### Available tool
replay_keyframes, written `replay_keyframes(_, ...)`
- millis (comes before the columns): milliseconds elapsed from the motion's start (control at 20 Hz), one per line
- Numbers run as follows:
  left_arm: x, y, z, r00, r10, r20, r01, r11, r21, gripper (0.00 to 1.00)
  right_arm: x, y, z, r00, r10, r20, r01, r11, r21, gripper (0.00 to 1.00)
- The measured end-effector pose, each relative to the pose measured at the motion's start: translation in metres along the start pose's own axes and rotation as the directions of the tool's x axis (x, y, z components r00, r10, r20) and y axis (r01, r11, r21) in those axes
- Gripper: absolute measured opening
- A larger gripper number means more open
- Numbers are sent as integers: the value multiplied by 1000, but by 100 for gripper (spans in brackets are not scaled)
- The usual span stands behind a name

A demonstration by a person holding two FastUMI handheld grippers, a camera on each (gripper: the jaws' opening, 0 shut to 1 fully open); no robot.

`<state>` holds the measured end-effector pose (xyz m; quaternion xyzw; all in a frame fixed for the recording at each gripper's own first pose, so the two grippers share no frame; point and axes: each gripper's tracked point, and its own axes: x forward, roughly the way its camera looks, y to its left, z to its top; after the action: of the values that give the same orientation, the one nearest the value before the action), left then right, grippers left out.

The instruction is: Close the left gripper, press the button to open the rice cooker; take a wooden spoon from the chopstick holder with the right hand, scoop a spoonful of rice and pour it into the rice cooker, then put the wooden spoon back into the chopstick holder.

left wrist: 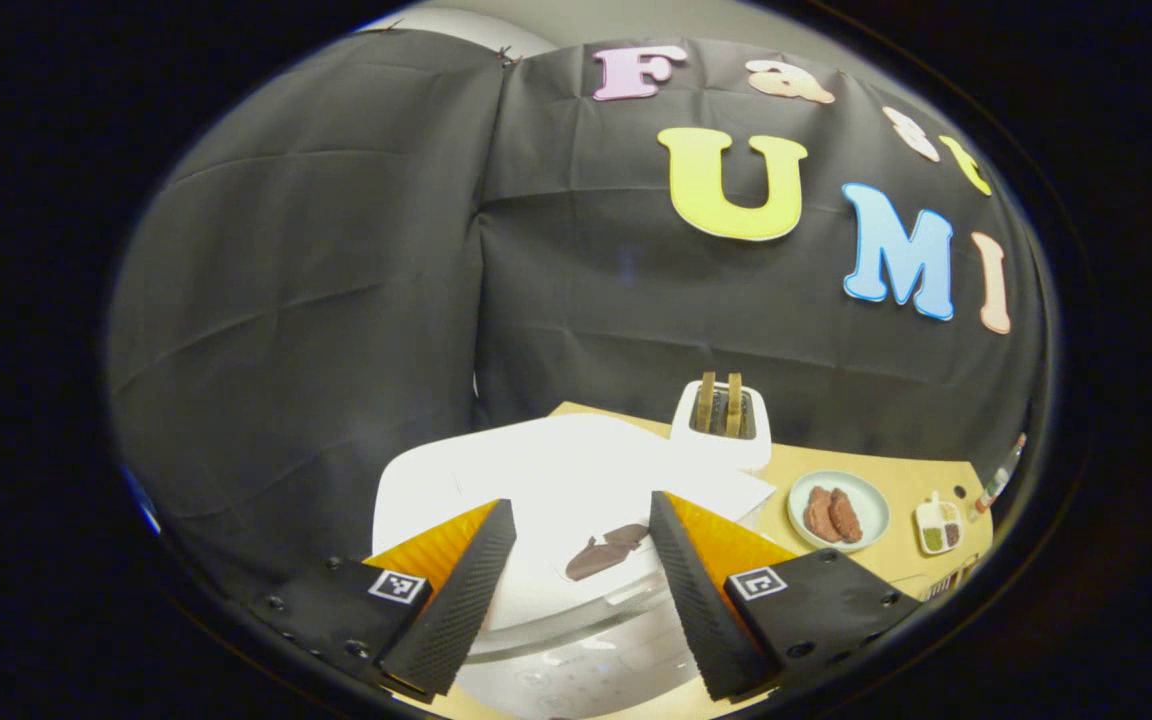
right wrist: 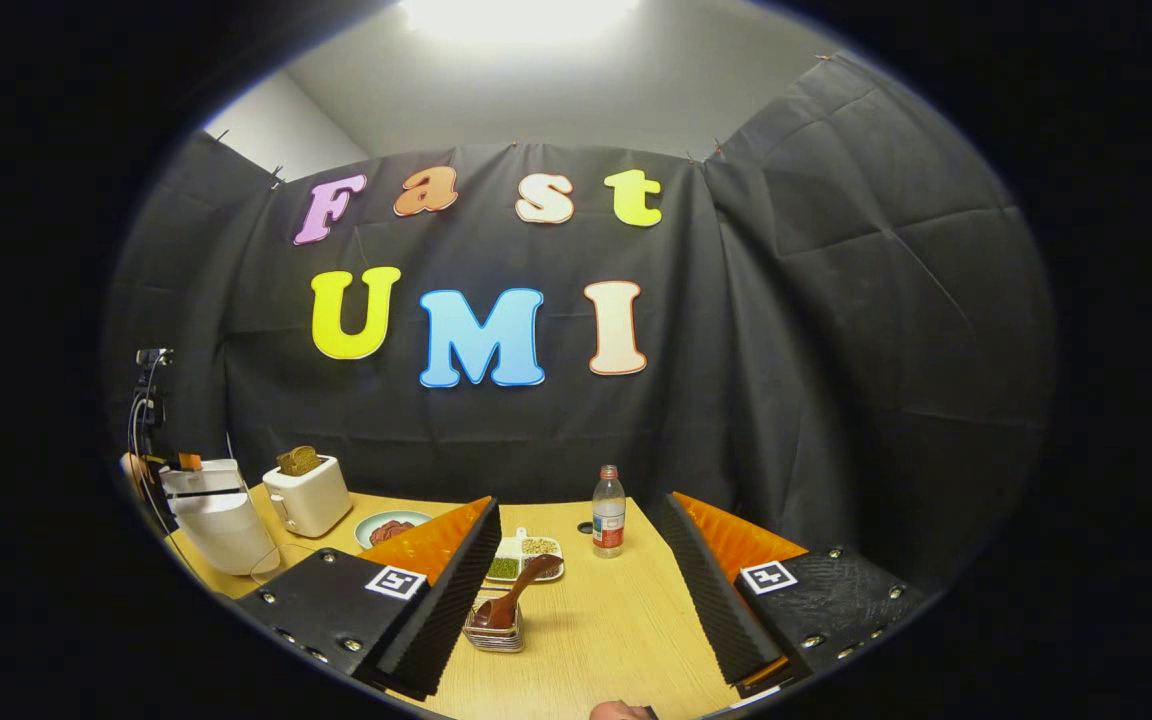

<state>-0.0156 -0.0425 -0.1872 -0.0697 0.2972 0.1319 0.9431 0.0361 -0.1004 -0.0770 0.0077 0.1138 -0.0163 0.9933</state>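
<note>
Jaws, left gripper view: my left gripper (left wrist: pixel 576 590) stands wide apart, gripping nothing, over the white rice cooker (left wrist: pixel 556 500), whose lid is down.
Bench, left gripper view: toaster (left wrist: pixel 721 425) behind the cooker; plate (left wrist: pixel 838 510) and small divided dish (left wrist: pixel 939 525) beyond, near the bench (left wrist: pixel 896 470) edge.
Jaws, right gripper view: my right gripper (right wrist: pixel 581 590) gapes, empty.
Spoon: wooden spoon (right wrist: pixel 514 603) leans in the chopstick holder (right wrist: pixel 496 635) just ahead, between the jaws.
Open room, right gripper view: bare wood around the bottle (right wrist: pixel 608 512); black cloth walls (right wrist: pixel 836 300) close behind.

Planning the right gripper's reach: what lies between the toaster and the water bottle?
In the right gripper view, a plate and divided dish lie between toaster and bottle.
</note>
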Motion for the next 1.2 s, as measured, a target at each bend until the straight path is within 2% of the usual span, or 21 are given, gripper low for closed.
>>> replay_keyframes(400, 6, -6, -24, 999, 15, -37, -13, 998, 67, 94, -2, -1, -6, 1000, -8, -7, 8, 1000, -3, 99)
replay_keyframes(550, 6, -6, -32, 997, 15, -70, -11, 998, 60, 95, -1, 1, -8, 1000, -10, -10, 10, 1000, -2, 99)
replay_keyframes(700, 10, -11, -37, 996, 16, -88, -6, 993, 116, 95, 0, 4, -12, 1000, -8, -16, 8, 1000, 6, 99)
replay_keyframes(800, 9, -11, -35, 996, 9, -86, -2, 997, 80, 96, 0, 9, -14, 1000, -2, -17, 2, 1000, 12, 99)
replay_keyframes(950, 7, -10, -28, 998, -11, -54, 16, 996, 92, 96, 1, 21, -11, 1000, 21, -12, -20, 1000, 17, 99)
replay_keyframes(1200, -1, -11, -17, 998, -54, -38, 56, 997, 54, 97, 5, 44, 5, 998, 61, 16, -61, 998, -6, 99)
